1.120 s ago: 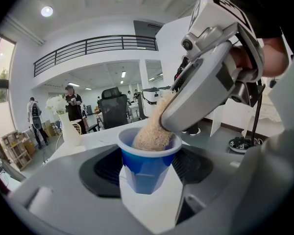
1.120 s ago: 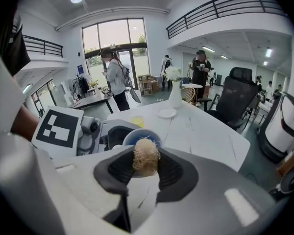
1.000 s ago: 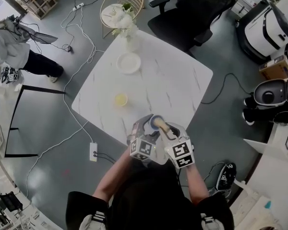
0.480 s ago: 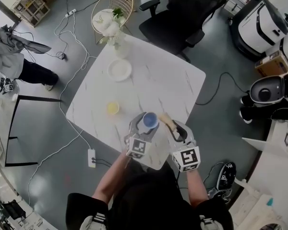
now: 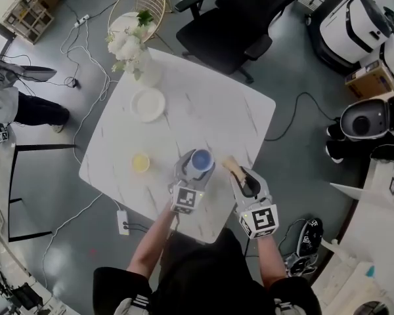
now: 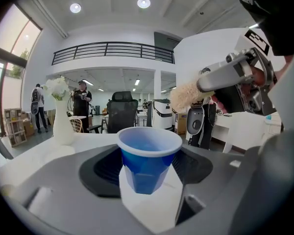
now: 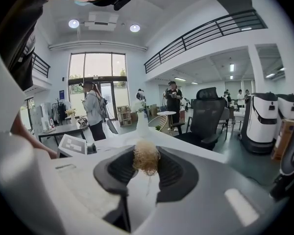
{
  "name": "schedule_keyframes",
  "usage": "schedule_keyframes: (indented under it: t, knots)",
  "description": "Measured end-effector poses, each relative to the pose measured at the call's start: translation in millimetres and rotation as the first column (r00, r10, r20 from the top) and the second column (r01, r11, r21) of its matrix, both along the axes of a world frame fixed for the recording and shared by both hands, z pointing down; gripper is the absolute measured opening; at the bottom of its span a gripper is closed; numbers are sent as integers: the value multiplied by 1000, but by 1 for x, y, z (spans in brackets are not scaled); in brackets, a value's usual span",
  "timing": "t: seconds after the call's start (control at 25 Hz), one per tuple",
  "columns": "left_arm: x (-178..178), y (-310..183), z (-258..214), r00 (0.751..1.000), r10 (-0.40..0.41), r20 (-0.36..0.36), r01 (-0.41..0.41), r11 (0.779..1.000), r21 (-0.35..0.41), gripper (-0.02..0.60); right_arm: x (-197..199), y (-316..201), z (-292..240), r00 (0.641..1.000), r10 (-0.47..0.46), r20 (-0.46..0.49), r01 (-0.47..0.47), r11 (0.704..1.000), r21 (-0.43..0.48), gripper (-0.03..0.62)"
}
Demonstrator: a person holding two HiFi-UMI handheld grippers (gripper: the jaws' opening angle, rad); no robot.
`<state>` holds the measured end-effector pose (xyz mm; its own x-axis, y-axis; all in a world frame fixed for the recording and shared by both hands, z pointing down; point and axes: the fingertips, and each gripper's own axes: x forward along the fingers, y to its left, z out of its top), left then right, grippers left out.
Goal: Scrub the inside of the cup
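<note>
Gripping the blue cup (image 6: 148, 166) low on its wall, the left gripper (image 5: 197, 168) holds something light, thin and likely crushable; the right gripper (image 5: 240, 176) pinches a soft bristly brush (image 7: 146, 156).

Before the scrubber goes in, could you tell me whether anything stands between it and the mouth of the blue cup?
Nothing visible does. The blue cup, held upright in the left gripper, has an open, uncovered mouth. The scrubber in the right gripper sits just to its right with only bare space between them.
</note>
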<state>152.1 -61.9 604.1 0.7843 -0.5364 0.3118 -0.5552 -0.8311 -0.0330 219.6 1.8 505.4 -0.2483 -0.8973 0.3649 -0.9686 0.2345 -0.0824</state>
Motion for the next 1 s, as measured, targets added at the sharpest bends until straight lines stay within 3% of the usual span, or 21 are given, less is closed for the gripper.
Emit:
schedule_keyframes:
  t: [0.32, 1.0]
  knots:
    - [20, -33, 35, 1000, -8, -11, 8, 1000, -25, 318, 18, -27, 26, 1000, -2, 14, 3, 1000, -20, 110]
    - [28, -44, 75, 999, -32, 39, 35, 996, -80, 328, 35, -27, 61, 999, -2, 53, 6, 997, -79, 110]
